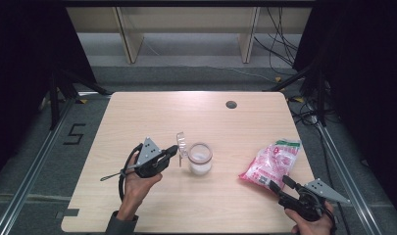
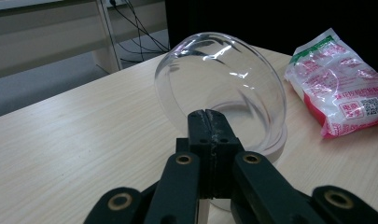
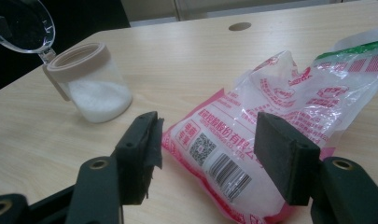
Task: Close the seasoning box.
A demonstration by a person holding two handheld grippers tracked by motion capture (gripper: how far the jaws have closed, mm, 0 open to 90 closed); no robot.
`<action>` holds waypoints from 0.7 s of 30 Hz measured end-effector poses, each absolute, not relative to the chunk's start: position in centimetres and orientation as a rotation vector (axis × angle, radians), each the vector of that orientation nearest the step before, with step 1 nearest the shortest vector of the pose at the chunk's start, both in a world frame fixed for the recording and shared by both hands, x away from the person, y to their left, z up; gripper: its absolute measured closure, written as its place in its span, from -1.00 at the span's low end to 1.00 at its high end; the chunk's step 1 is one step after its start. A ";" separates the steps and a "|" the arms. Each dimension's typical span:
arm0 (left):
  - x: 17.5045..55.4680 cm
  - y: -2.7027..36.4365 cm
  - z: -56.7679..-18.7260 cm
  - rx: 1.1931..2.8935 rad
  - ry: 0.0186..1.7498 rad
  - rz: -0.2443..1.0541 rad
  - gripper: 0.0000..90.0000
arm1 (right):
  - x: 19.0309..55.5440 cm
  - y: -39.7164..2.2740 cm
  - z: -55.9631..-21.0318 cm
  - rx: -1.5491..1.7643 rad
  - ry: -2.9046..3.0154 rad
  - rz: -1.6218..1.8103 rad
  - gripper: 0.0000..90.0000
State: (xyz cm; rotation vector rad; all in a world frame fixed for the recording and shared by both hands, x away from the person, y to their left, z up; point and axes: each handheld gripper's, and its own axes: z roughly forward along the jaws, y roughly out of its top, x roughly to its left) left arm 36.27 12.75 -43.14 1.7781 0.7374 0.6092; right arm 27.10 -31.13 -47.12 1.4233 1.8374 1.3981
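A small clear jar with a beige collar stands mid-table, white powder in its bottom. Its clear domed lid is swung up on the jar's left side. My left gripper is shut, its tips pinching the lid's near edge. A pink and white printed bag lies to the right. At the bag's near corner my right gripper stands open; the bag lies between its fingers without being squeezed.
The wooden table has a round cable hole at the back right. Bare wood lies behind and in front of the jar. Beyond the far edge are a grey floor, shelf legs and loose cables.
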 end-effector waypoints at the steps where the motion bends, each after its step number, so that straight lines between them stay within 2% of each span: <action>1: 36.3 12.6 -43.1 1.782 0.731 0.612 0.99 | 27.2 -31.2 -47.2 1.390 1.844 1.405 -0.08; 16: 36.0 11.3 -43.5 1.799 0.706 0.585 0.97 | 26.9 -30.9 -47.2 1.403 1.870 1.408 -0.08; 21: 36.0 11.0 -43.5 1.793 0.701 0.561 0.82 | 26.8 -30.9 -47.2 1.404 1.876 1.399 -0.08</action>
